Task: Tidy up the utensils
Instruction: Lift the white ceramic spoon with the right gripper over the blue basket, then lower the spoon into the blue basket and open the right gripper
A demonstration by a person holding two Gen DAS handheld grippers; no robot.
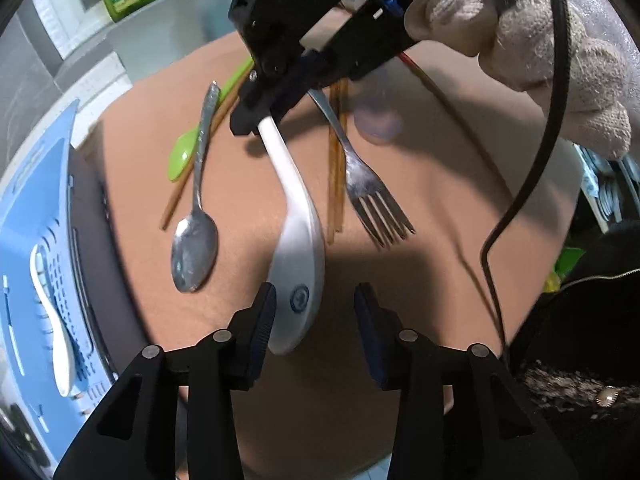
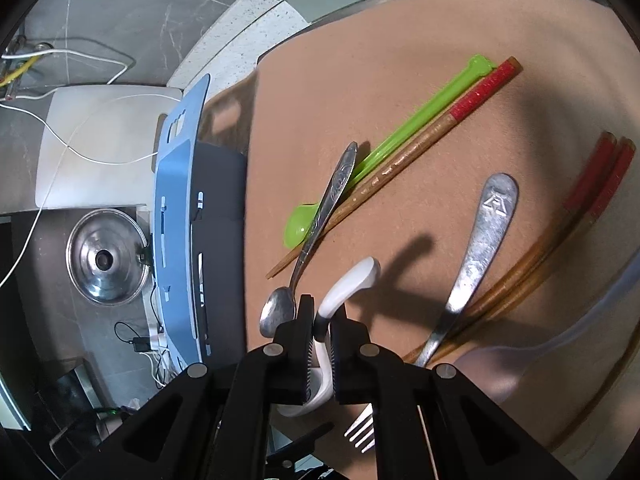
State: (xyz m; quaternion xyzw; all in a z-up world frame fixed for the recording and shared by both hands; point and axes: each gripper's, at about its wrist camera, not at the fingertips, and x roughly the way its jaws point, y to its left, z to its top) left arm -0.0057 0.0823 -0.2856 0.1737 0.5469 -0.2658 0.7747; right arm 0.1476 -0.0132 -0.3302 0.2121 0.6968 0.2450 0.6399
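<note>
Left gripper (image 1: 315, 300) nearest the lens: jaws partly apart, nothing pressed between them. The bowl of the white ceramic spoon (image 1: 298, 256) sits at the left finger (image 1: 262, 316), overlapping it in view; contact cannot be confirmed. The right finger stands clear of the bowl, with bare brown mat (image 1: 440, 208) behind the gap.

Right gripper (image 2: 322, 334): jaws closed on the white spoon's handle, pads on both sides of it. From the left wrist view the handle runs up from the bowl into those black fingers; a hand in a knitted glove (image 1: 560, 52) holds that tool.

Other utensils on the mat:
- metal spoon (image 1: 196, 220), left of the white spoon, its handle crossing the green plastic spoon (image 1: 182, 156) and one chopstick (image 2: 392, 168).
- fork (image 1: 360, 176), right of the white spoon, lying over a pair of chopsticks (image 1: 336, 160).

Edges: blue perforated rack (image 1: 36, 240) borders the mat's left side, with a white utensil lying in it. A steel lid (image 2: 106, 258) lies beyond the rack in the right wrist view. Open mat lies right of the fork; a black cable (image 1: 516, 184) hangs across it.
</note>
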